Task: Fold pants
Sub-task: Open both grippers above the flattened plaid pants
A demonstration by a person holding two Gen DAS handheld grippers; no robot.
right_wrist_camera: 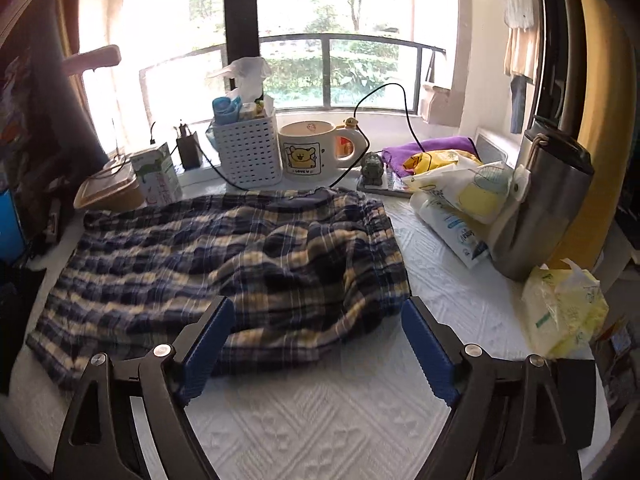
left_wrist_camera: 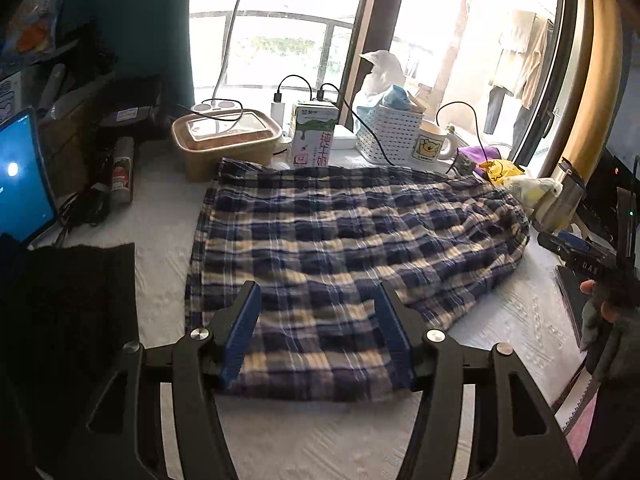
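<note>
Both pairs of blue-padded fingers stand spread wide with nothing between them. The left gripper point(left_wrist_camera: 318, 336) hangs over the near edge of the plaid pants point(left_wrist_camera: 340, 256), its finger pads point(left_wrist_camera: 242, 332) framing the cloth below; whether they touch the fabric cannot be told. The right gripper point(right_wrist_camera: 318, 344) is likewise parted, its pads point(right_wrist_camera: 208, 344) on either side of the pants' point(right_wrist_camera: 224, 256) near edge, the right-hand pad lying over the white tablecloth point(right_wrist_camera: 320, 420) just past the gathered waistband.

The pants lie flat on the tablecloth point(left_wrist_camera: 168, 200) ahead of both pairs of fingers, blue, cream and white checks, already doubled into a broad panel. Their long axis runs crosswise to the fingers: in the right wrist view the elastic waistband sits at the right end and the leg hems point left. The cloth is rumpled near the waistband, with a raised fold across the middle.

Beyond the pants, along the window, stand a milk carton point(left_wrist_camera: 312, 134), a white perforated basket point(right_wrist_camera: 248, 152) and a bear mug point(right_wrist_camera: 308, 152). Right of the right fingers stand a steel flask point(right_wrist_camera: 544, 204) and a yellow tissue pack point(right_wrist_camera: 560, 308). Left of the left fingers lies a dark folded cloth point(left_wrist_camera: 76, 300), with a lit tablet point(left_wrist_camera: 24, 176) behind it.
</note>
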